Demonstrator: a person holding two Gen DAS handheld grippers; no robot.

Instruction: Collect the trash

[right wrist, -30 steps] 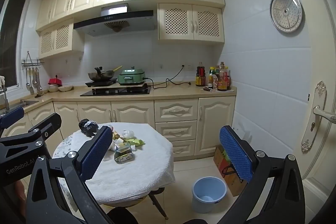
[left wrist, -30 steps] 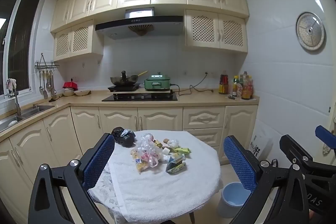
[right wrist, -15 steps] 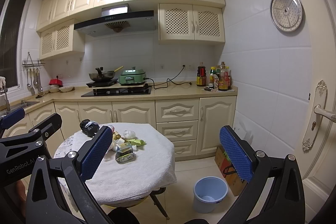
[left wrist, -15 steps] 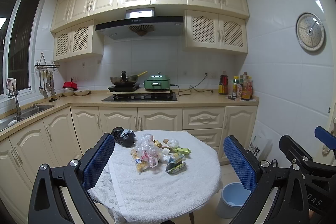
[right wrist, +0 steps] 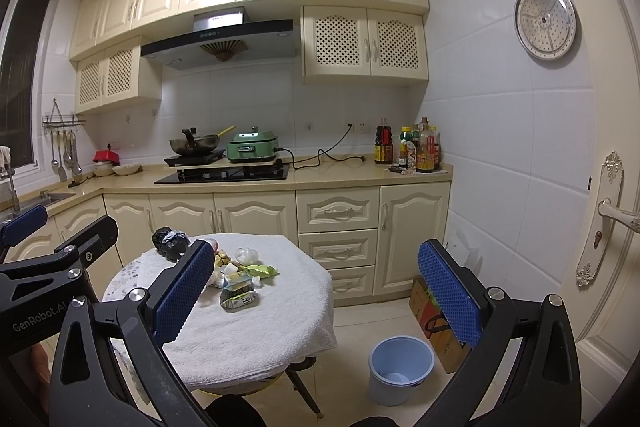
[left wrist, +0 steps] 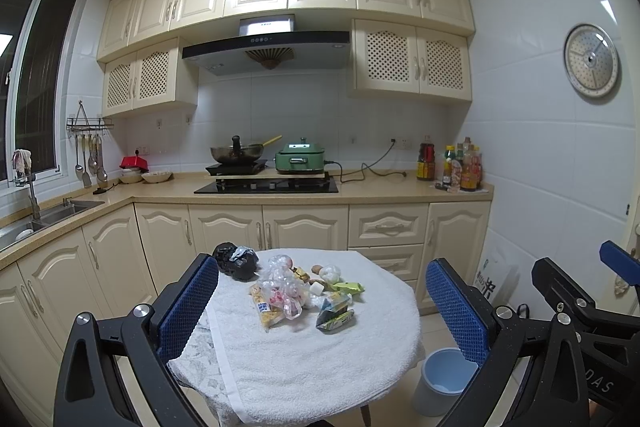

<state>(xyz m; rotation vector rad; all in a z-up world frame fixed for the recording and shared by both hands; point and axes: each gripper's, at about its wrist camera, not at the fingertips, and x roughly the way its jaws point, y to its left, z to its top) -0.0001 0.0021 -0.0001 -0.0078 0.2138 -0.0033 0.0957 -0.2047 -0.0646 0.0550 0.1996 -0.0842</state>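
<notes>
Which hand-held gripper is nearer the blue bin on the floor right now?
Right. The right hand-held gripper is on the blue bin's side of the table, with the bin low between its fingers. The left hand-held gripper faces the table, the bin off to its right.

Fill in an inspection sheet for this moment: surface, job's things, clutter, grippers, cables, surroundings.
Surface: round table draped in a white towel.
Job's things: wrappers and bags piled mid-table; black bag at the far edge; blue bin on the floor, right of the table.
Clutter: cardboard box by the wall.
Grippers: left gripper and right gripper open, holding nothing.
Cables: black cord on the counter.
Surroundings: wok, green cooker, bottles.
</notes>
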